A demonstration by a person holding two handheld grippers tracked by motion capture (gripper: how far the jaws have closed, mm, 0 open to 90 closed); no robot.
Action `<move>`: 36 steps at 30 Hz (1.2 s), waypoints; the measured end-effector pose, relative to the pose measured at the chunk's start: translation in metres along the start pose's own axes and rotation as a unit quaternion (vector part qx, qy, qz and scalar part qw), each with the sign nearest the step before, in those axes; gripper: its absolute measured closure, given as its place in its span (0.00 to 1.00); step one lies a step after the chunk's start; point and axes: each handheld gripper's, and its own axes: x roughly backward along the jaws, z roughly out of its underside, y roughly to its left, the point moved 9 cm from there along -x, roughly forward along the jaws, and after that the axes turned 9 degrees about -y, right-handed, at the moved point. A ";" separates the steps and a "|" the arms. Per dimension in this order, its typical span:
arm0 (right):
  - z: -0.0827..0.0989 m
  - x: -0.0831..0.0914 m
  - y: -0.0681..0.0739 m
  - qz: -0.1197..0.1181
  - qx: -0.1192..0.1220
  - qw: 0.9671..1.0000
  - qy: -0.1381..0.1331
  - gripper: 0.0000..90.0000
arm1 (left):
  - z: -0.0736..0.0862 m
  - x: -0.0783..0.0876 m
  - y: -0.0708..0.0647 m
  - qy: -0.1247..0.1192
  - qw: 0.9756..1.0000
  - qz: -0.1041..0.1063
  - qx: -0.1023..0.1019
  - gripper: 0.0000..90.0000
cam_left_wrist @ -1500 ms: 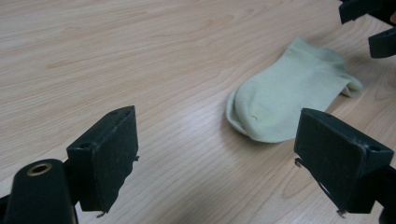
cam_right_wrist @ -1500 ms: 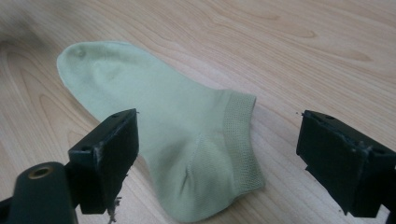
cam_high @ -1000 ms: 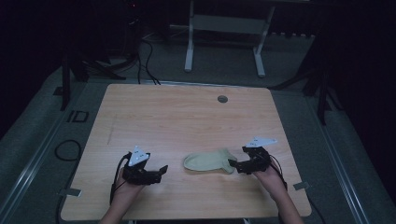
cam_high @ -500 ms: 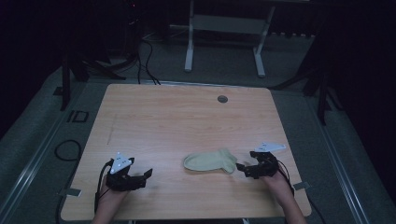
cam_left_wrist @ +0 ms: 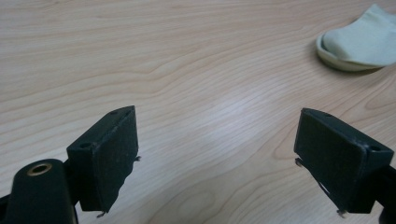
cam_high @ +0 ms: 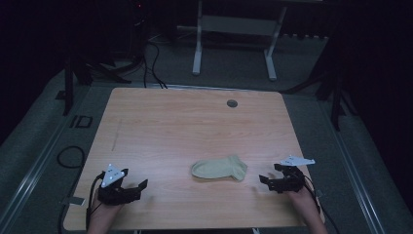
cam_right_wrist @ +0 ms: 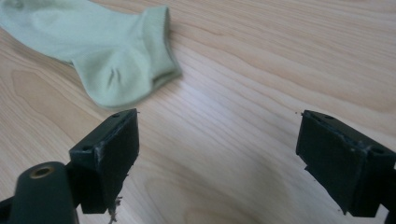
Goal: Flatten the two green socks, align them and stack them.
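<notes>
Near the front edge of the bench [cam_high: 160, 122], between the two tongs, lies a pale green sock [cam_high: 219, 168] flat on the wood — long axis across the bench, toe toward the person's left, cuff toward the right. Left tongs [cam_high: 142, 186] and right tongs [cam_high: 263, 179] both stand spread with nothing between the pads, each clear of the sock. Against the earlier frames, both hands have drawn outward and nearer the front edge — the right tongs, then at the sock's cuff, now sit apart from it, and the sock lies in much the same place.
</notes>
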 end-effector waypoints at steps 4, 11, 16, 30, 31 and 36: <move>0.007 0.010 -0.009 0.011 -0.011 1.000 -0.004 0.15 | 0.005 0.007 0.006 -0.002 1.000 -0.007 0.003 0.16; 0.023 0.028 -0.020 0.039 -0.027 0.999 -0.009 0.15 | 0.011 0.022 0.015 -0.013 1.000 -0.017 0.004 0.16; 0.036 0.039 -0.025 0.049 -0.036 0.998 -0.008 0.15 | 0.014 0.034 0.020 -0.014 0.999 -0.027 0.009 0.15; 0.055 0.071 -0.044 0.115 -0.067 0.990 -0.038 0.15 | 0.028 0.060 0.047 -0.022 0.996 -0.079 0.030 0.15; 0.056 0.072 -0.046 0.122 -0.070 0.989 -0.040 0.15 | 0.029 0.061 0.048 -0.026 0.996 -0.080 0.026 0.16; 0.060 0.076 -0.057 0.161 -0.072 0.984 -0.038 0.15 | 0.034 0.065 0.056 -0.017 0.994 -0.101 0.025 0.16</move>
